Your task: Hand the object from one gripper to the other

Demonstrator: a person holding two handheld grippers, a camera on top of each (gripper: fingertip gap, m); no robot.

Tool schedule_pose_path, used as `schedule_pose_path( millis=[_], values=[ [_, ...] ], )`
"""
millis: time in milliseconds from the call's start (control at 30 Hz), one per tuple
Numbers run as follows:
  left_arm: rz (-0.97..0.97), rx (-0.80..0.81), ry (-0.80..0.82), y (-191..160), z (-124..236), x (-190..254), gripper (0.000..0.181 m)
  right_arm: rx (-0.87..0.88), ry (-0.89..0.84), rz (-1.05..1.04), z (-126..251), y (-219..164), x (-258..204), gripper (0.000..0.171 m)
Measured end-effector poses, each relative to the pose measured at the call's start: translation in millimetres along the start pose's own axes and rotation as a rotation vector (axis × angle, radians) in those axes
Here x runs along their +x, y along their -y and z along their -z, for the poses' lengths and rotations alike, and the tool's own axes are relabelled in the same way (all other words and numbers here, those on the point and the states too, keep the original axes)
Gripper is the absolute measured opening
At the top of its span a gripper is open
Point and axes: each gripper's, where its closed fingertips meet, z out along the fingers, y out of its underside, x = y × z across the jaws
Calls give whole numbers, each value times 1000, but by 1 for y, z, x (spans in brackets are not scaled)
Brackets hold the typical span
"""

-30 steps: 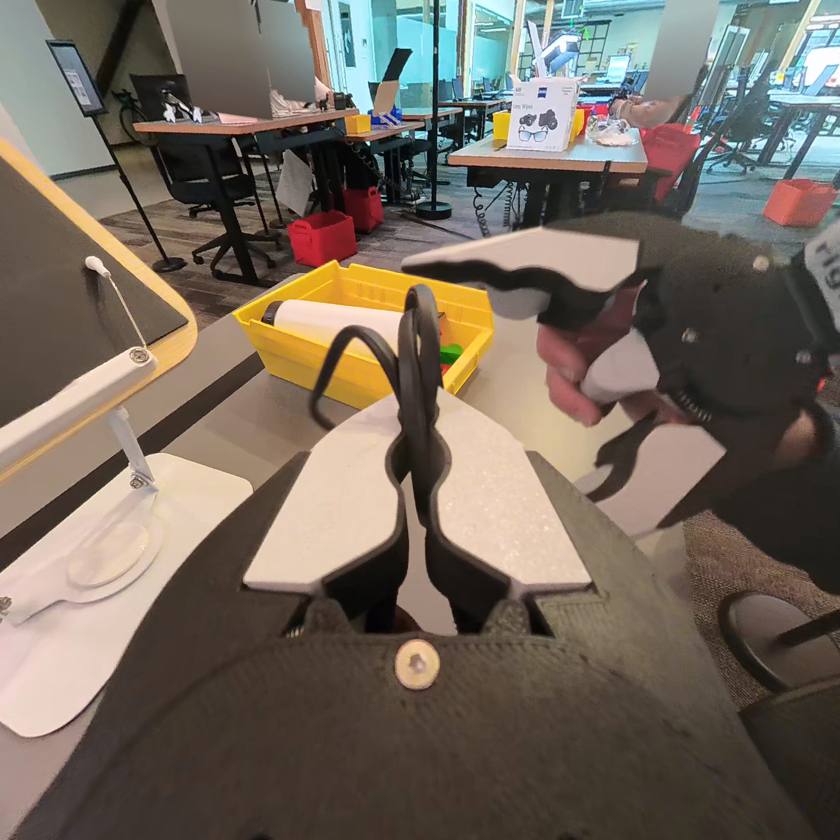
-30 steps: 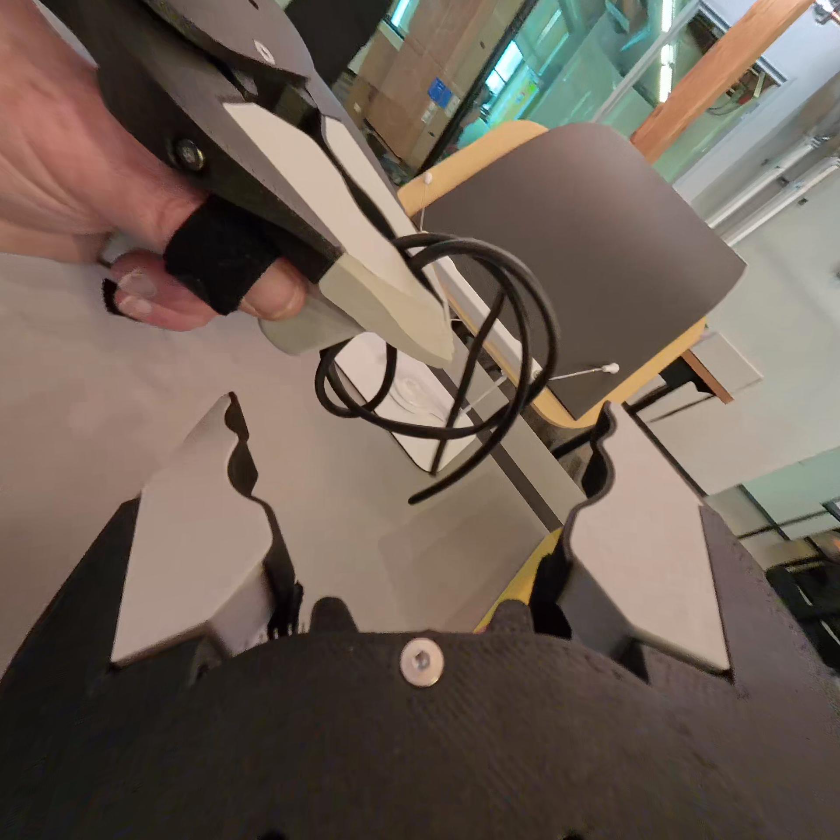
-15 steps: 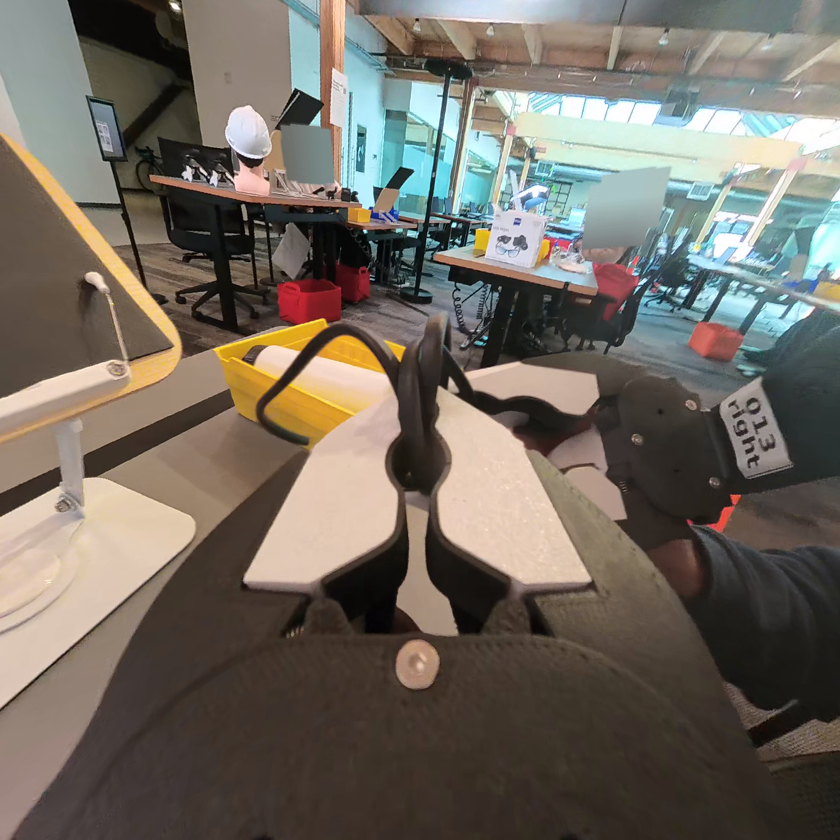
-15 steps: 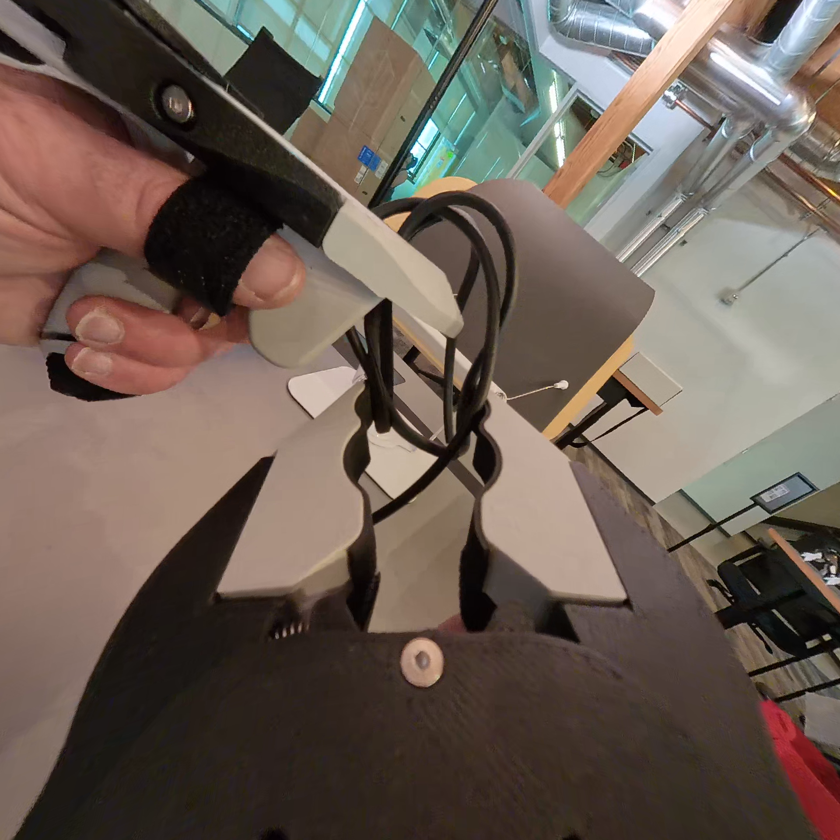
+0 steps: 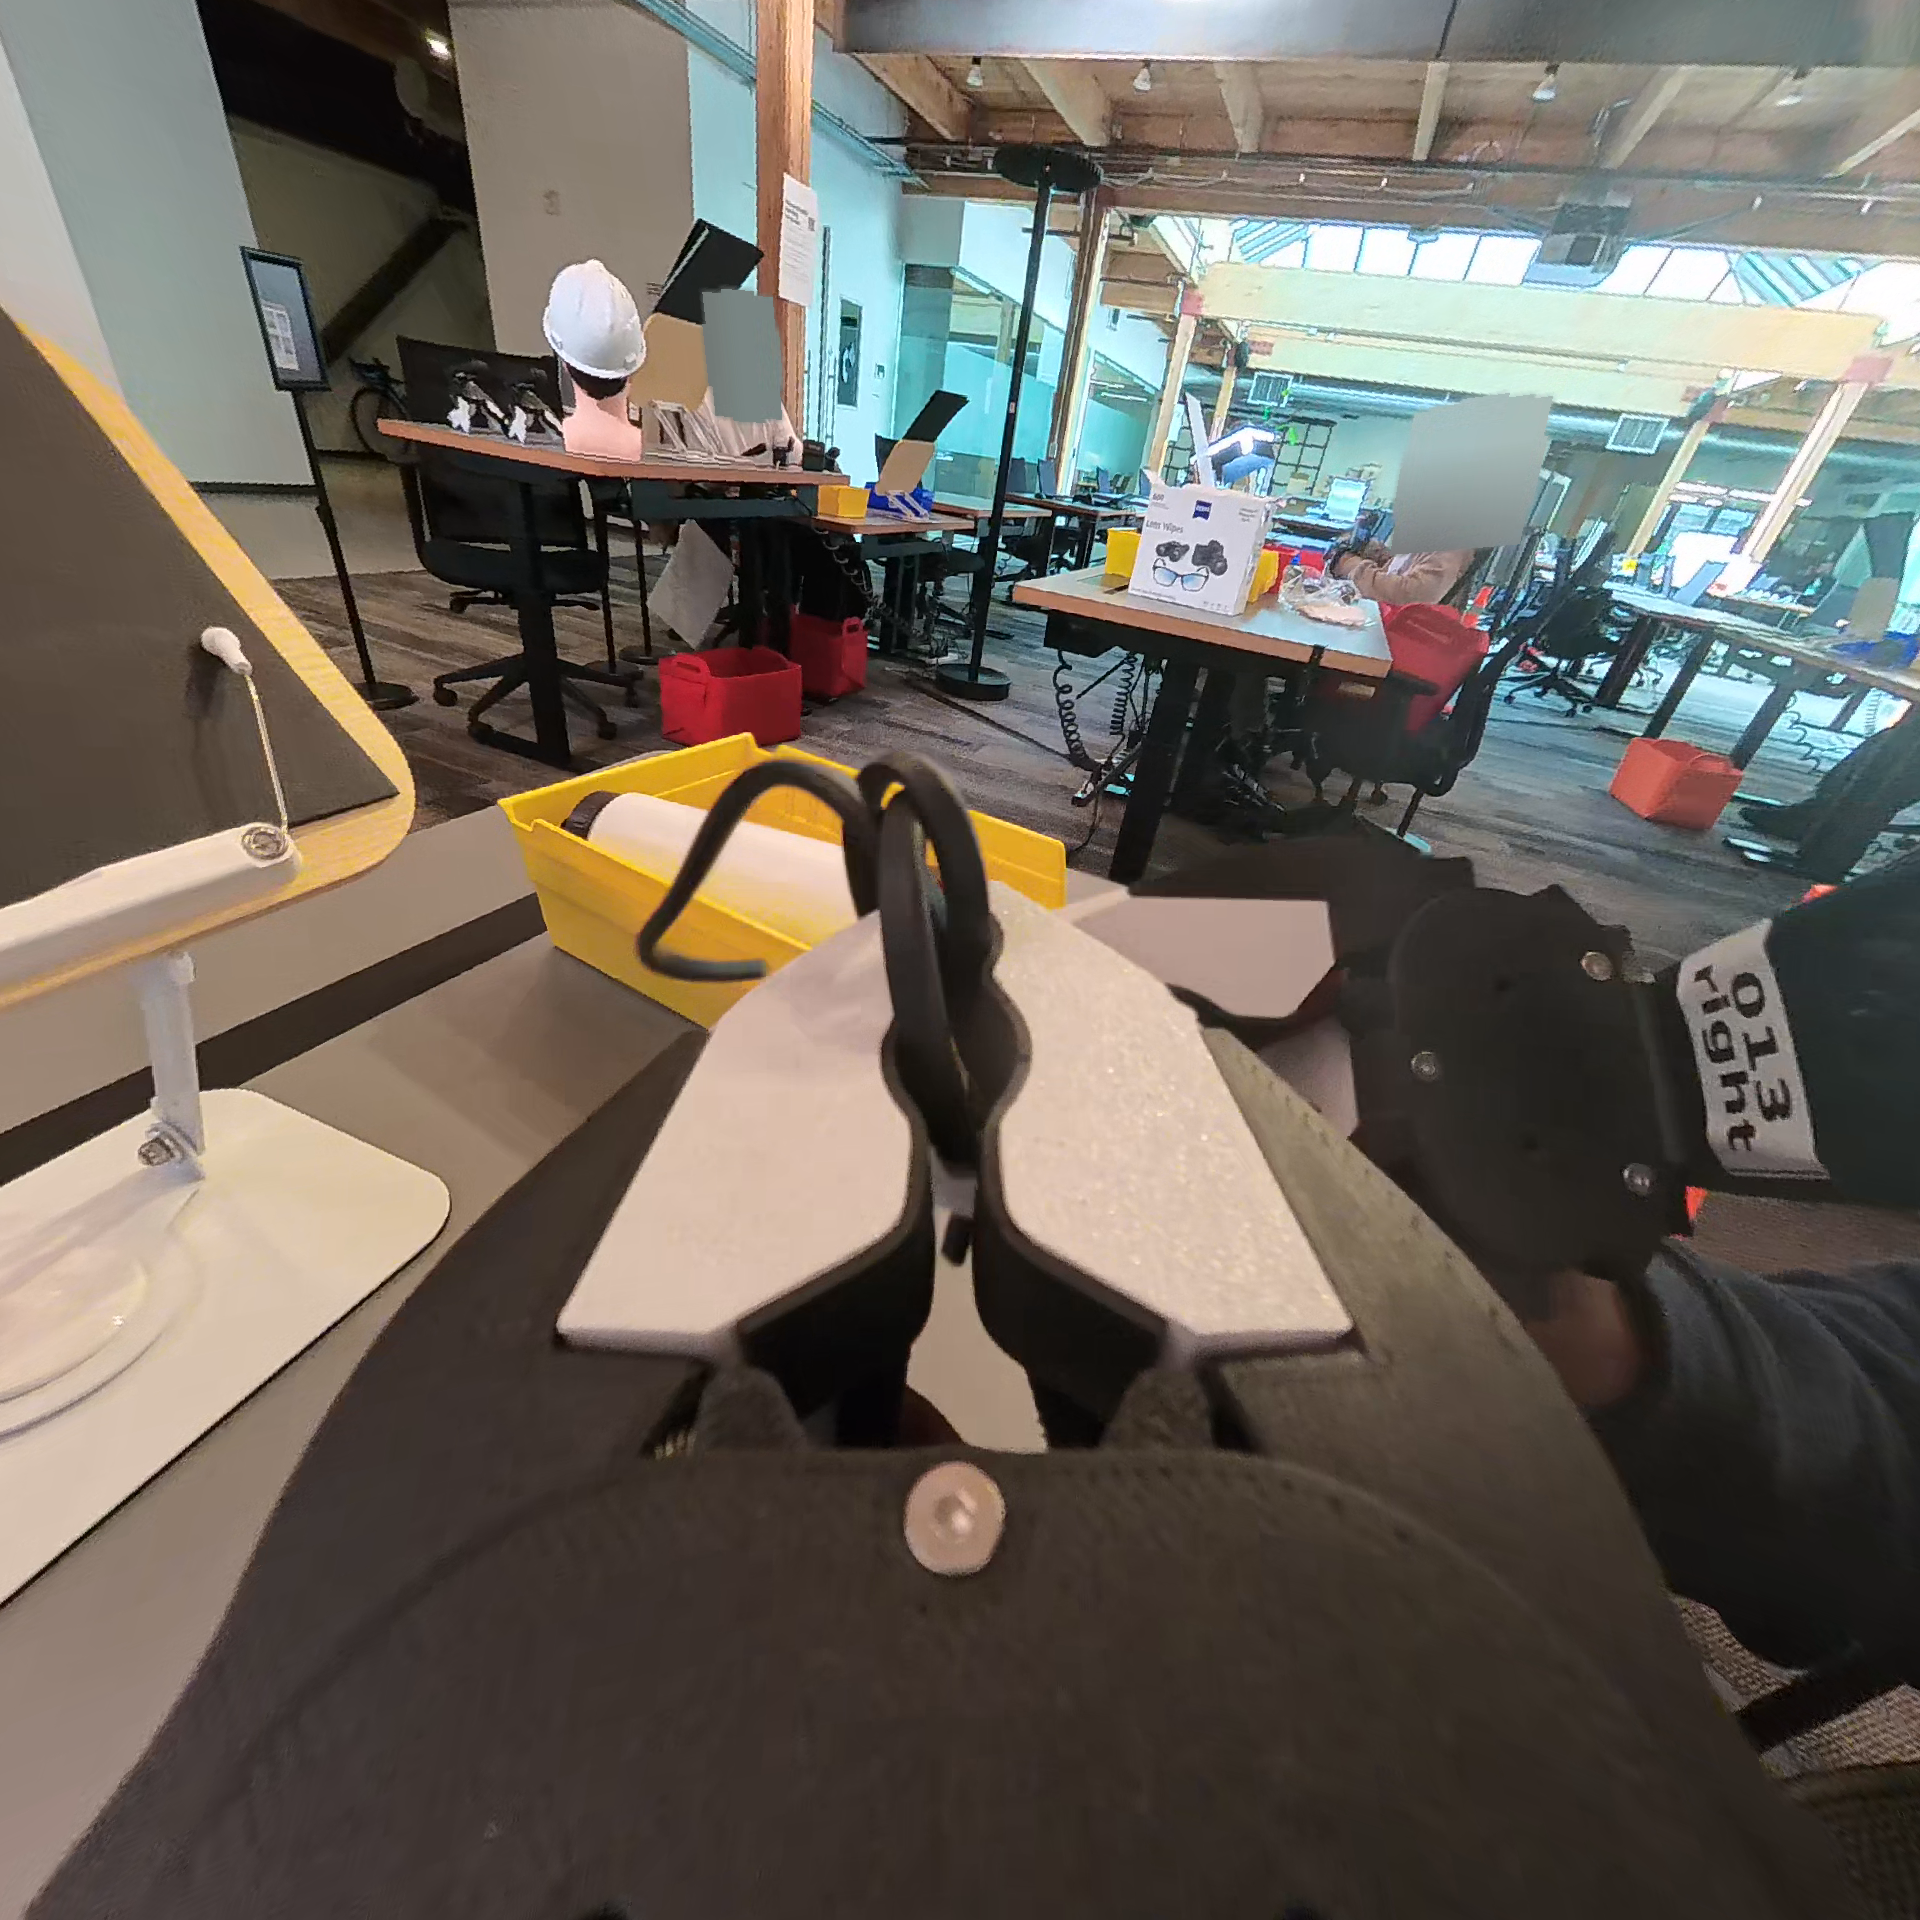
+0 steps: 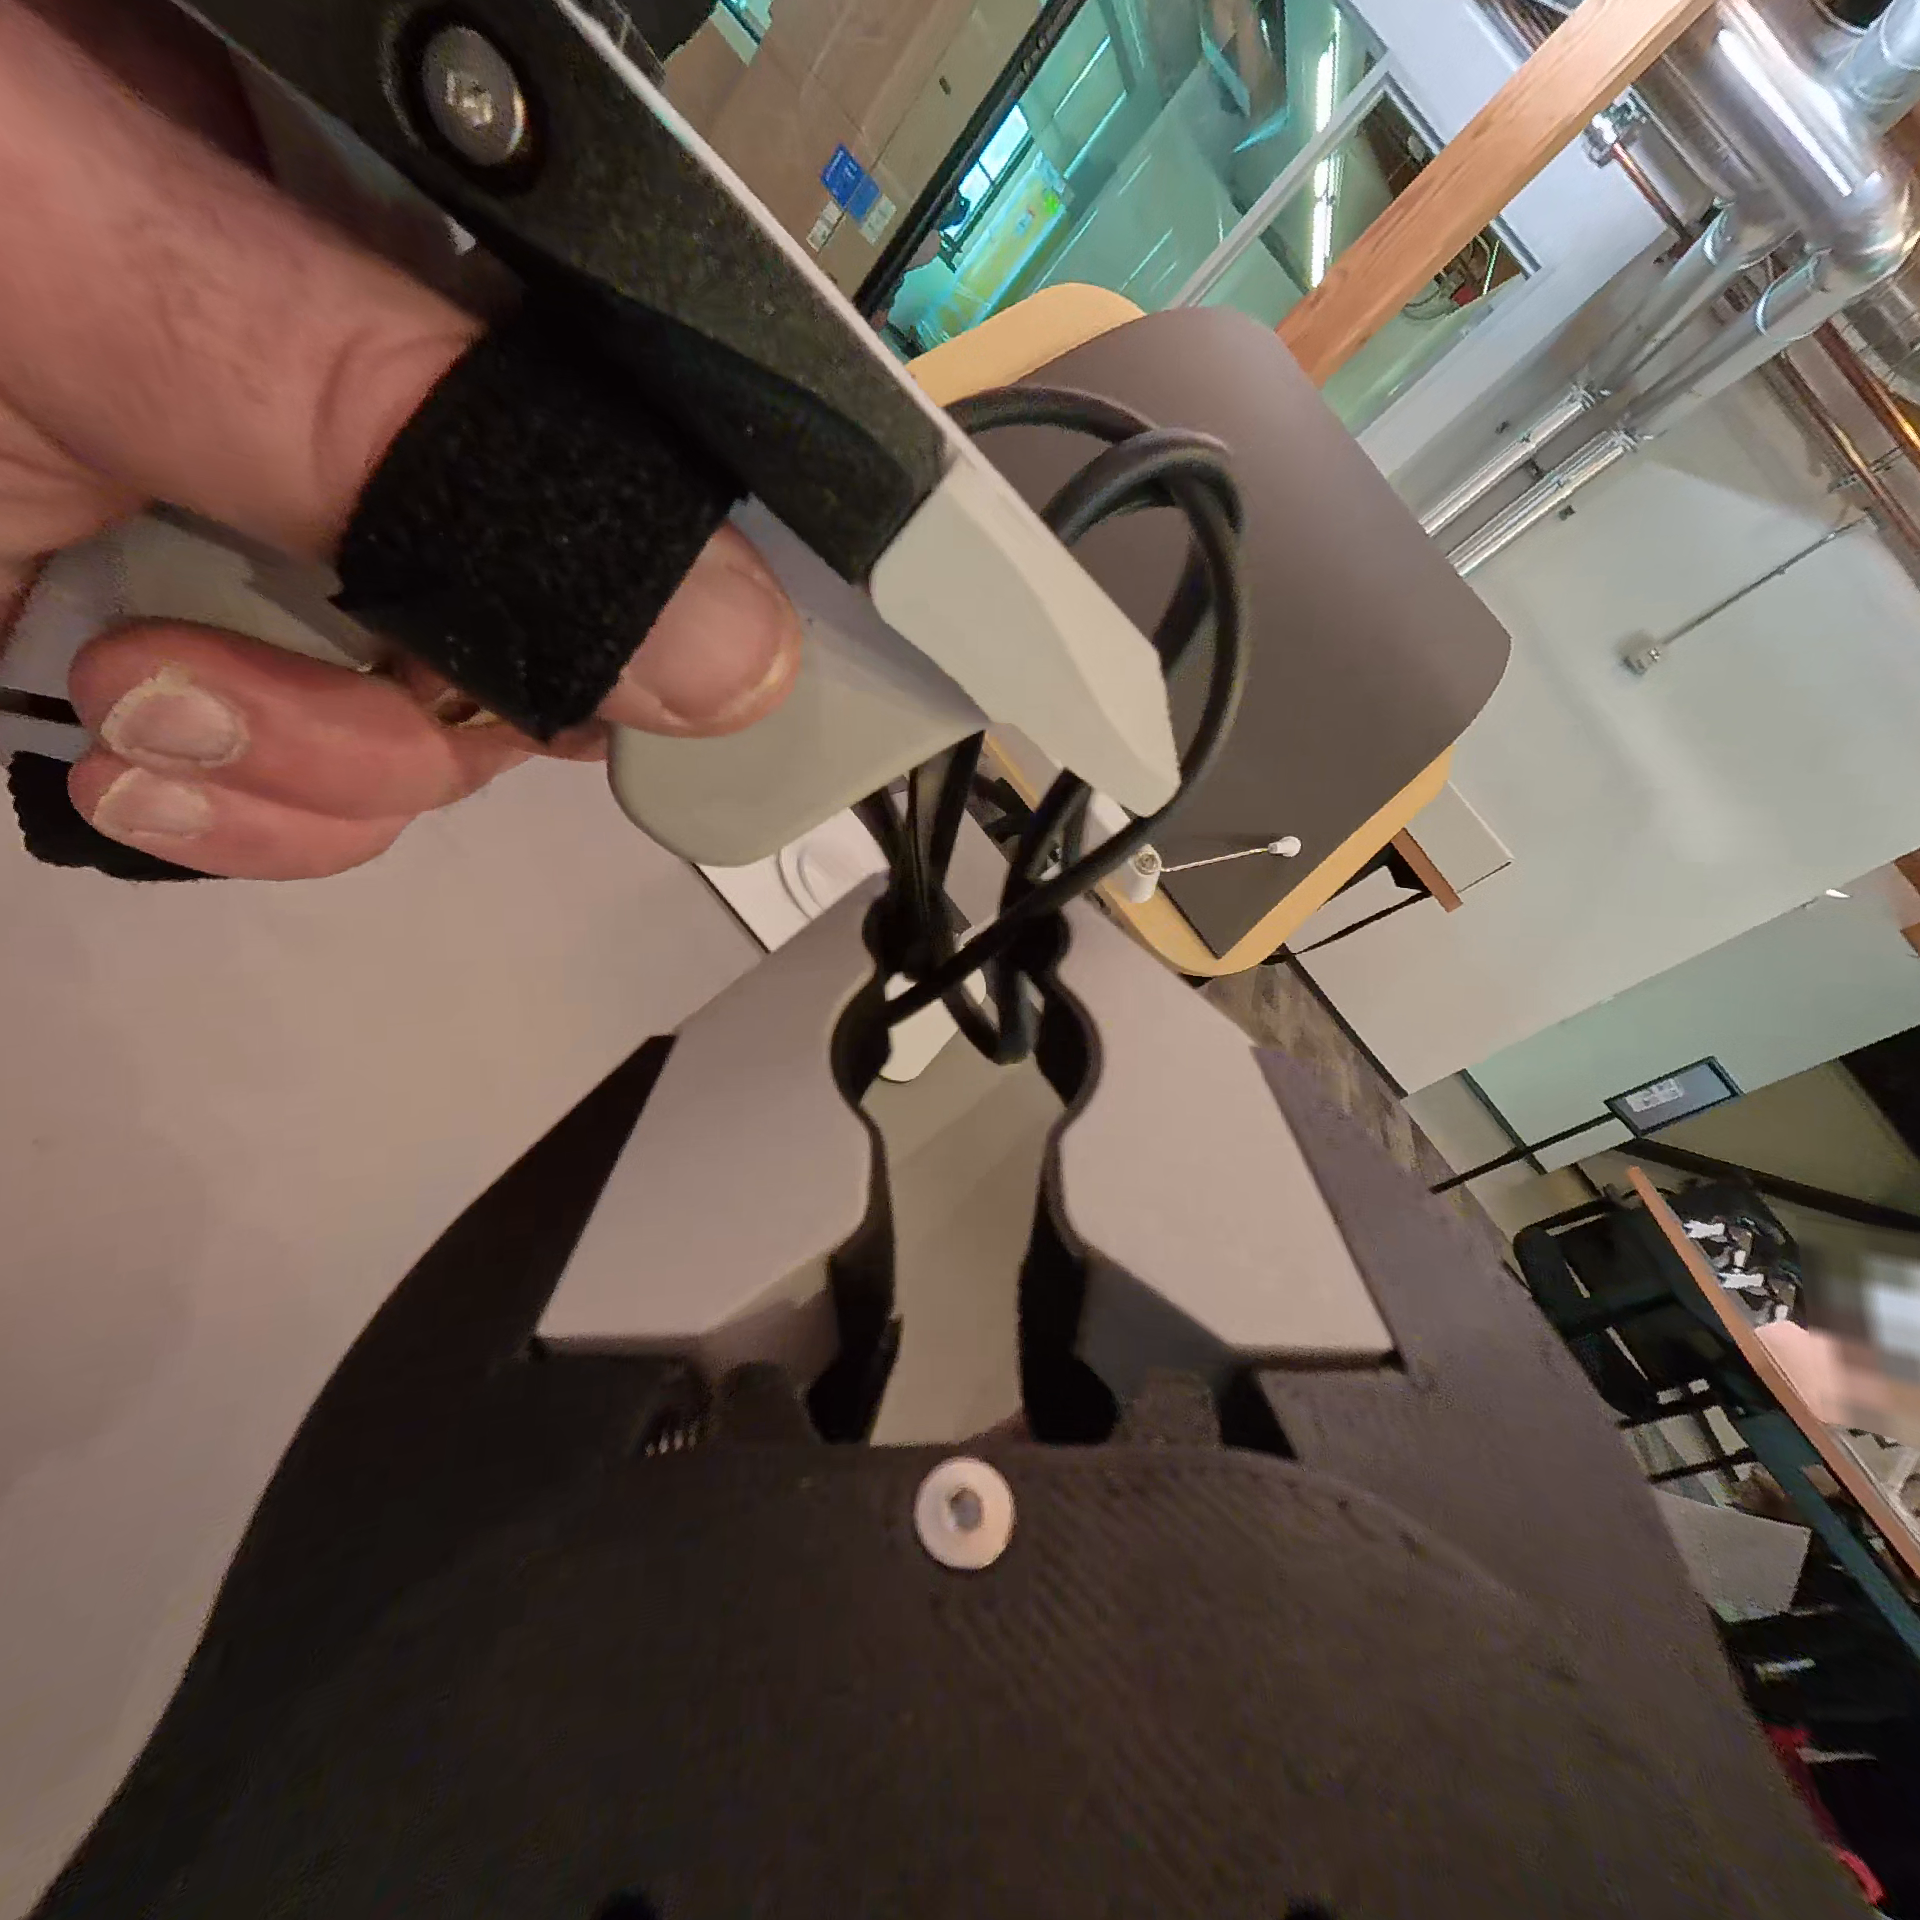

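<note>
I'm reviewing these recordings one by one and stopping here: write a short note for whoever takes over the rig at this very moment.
Left gripper: shut on the coiled black cable, loops sticking up past the fingertips.
Right gripper: closed on the same cable's lower strands, just below the left one.
Both hold the cable in the air above the grey table; the yellow bin sits behind.
Done: receiving grip appears made.
Left: open the left gripper, draw it clear, and check that the right holds the cable alone.

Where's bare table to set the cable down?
Bare grey table lies between the white stand base and the yellow bin, and below the hand in the right wrist view. Crowded: the bin holds a white roll.
</note>
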Motion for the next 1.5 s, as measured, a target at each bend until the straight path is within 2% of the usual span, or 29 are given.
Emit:
schedule_pose_path(
  millis=[33, 367, 667, 767, 833, 1033, 1267, 1400, 1500],
  values=[
    [4, 1, 4, 0, 1, -1, 1, 3, -4, 7, 1, 0, 2, 8],
    [46, 2, -20, -1, 5, -3, 1, 28, 90, -15, 1, 0, -4, 5],
    [10, -7, -57, -1, 10, -2, 26, 64, 225, -116, 2, -5, -7, 4],
    [-106, -31, -27, -3, 14, -4, 39, 68, 268, -132, 5, -9, -4, 4],
    [-259, -70, 44, -7, 16, -10, 59, 42, 279, -102, 6, -15, -1, 4],
    [-680, -186, 158, -7, 25, -16, 77, -24, 337, -30, 7, -25, 3, 4],
    [-749, -261, 139, -3, 20, -14, 83, -61, 284, 148, 8, -27, 5, 4],
    [-713, -378, 56, -20, 12, -11, 81, -59, 271, 203, 11, -23, 3, 4],
    [-752, -416, 13, -26, 9, -6, 71, -53, 265, 244, 13, -20, 2, 4]
  ],
)
